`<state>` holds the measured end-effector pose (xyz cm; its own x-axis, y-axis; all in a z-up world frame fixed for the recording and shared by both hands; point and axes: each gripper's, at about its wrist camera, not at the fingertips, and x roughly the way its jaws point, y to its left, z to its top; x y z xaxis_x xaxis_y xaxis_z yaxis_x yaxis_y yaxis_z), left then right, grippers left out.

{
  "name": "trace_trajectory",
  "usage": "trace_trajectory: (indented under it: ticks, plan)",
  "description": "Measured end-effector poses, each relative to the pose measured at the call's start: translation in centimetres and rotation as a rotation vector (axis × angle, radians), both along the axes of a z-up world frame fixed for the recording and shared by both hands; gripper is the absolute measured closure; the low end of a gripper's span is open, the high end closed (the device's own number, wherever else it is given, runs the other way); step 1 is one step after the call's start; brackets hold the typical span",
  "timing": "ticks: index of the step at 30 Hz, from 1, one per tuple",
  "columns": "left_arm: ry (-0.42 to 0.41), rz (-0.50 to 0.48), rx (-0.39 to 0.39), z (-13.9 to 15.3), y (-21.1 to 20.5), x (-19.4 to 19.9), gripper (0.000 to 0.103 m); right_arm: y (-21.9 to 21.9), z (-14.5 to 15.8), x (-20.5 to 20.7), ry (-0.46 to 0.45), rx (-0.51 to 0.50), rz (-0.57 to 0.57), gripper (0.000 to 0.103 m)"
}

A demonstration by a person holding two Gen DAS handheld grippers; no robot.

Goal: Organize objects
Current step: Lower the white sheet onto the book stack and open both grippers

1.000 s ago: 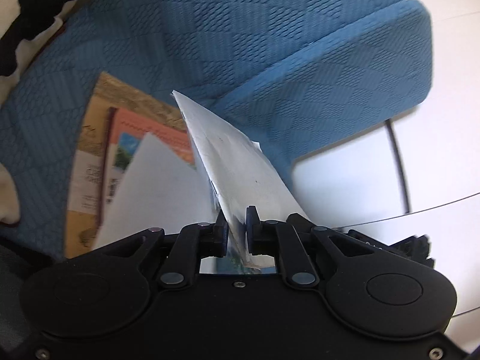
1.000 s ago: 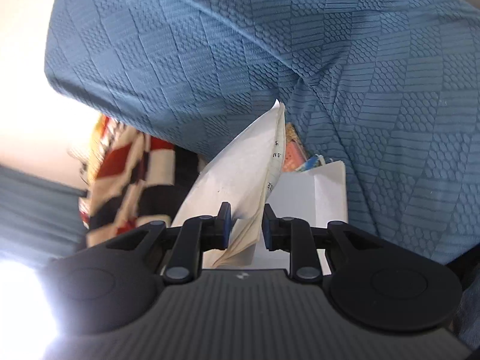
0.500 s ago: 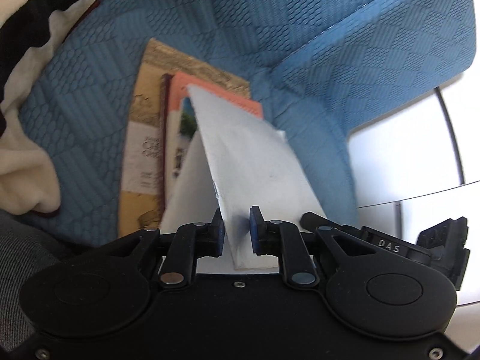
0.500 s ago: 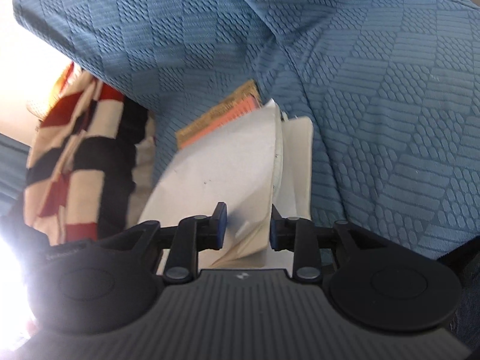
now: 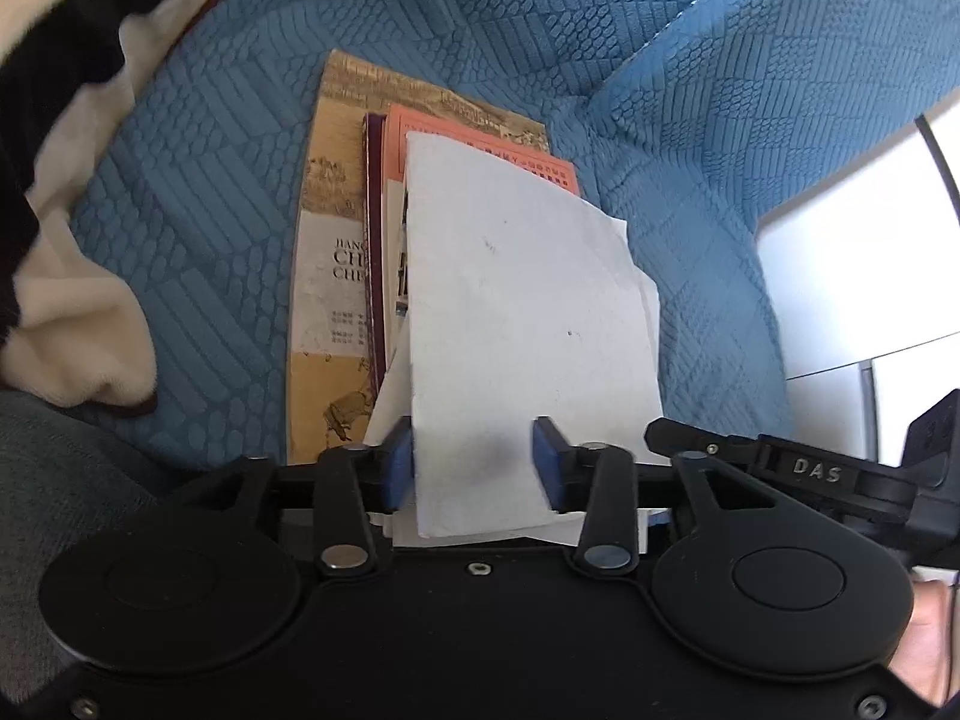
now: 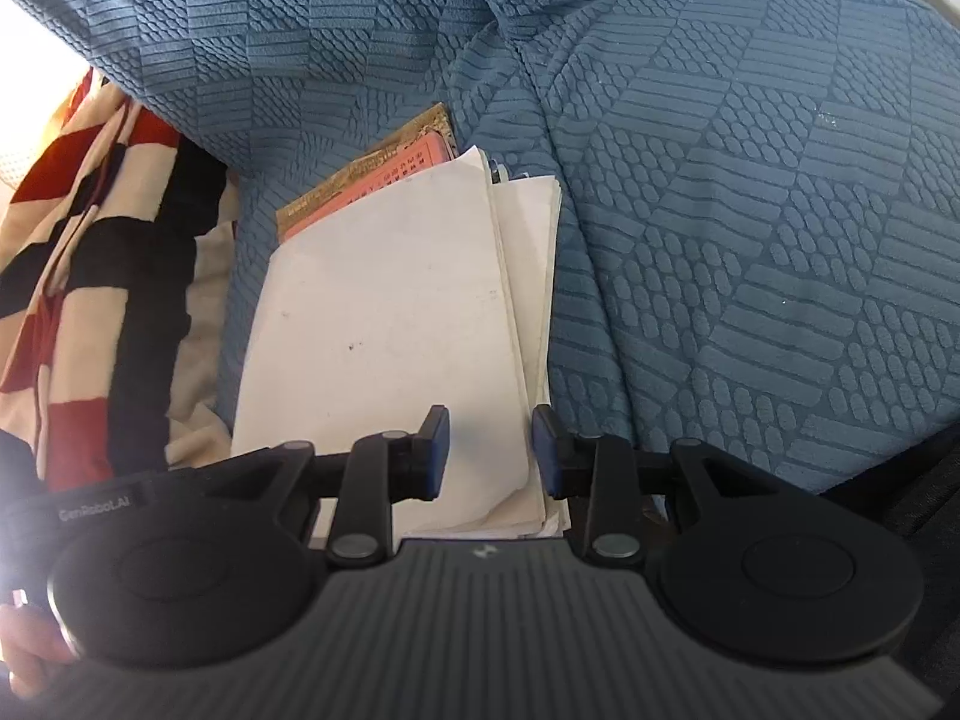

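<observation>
A white paper booklet lies on a stack of books on the blue sofa seat. Under it are an orange book and a larger tan book. My left gripper points down at the booklet's near edge. Its jaws are opening, with the paper loose between the blue pads. The right wrist view shows the same booklet flat on the orange book. My right gripper straddles its near right corner, its jaws also opening and not pressing the paper.
A cream, black and red striped blanket lies bunched beside the stack, also seen as cream folds. The sofa back and arm rise close behind the books. White floor shows past the sofa's edge.
Both grippers came down toward the stack. The booklet, held upright and pinched before, now lies flat on the books. Both pairs of jaws have spread apart off the paper.
</observation>
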<state>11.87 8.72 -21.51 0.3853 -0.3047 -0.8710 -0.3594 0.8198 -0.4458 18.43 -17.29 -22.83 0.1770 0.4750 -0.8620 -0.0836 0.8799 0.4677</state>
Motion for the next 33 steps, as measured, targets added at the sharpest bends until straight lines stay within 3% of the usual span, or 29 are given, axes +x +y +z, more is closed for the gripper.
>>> trace_trajectory:
  ticks: [3,4,10,16,22,27,33]
  plan:
    - [-0.01,-0.015,0.059,1.1,-0.7,-0.2,0.052,0.0,0.5,-0.1,0.004,-0.014,0.0,0.044]
    - [-0.015,-0.015,0.061,1.5,-0.8,-0.3,0.051,0.0,0.8,-0.2,-0.004,-0.018,0.002,0.043]
    - [-0.074,-0.021,0.159,5.9,-1.8,-0.9,0.036,0.1,4.0,-0.6,-0.09,-0.044,0.04,0.043]
    - [-0.182,-0.018,0.232,11.8,-2.9,-2.1,0.021,-0.1,10.0,-1.1,-0.223,-0.052,0.067,0.043]
    - [-0.276,-0.025,0.287,17.0,-4.5,-3.4,0.014,-0.8,16.2,-2.6,-0.359,-0.01,0.087,0.043]
    - [-0.327,-0.037,0.3,19.8,-5.9,-4.7,0.003,-1.5,20.0,-4.3,-0.451,0.008,0.094,0.043]
    - [-0.349,-0.042,0.32,21.5,-7.3,-6.4,0.001,-2.1,22.2,-6.5,-0.518,-0.006,0.105,0.043]
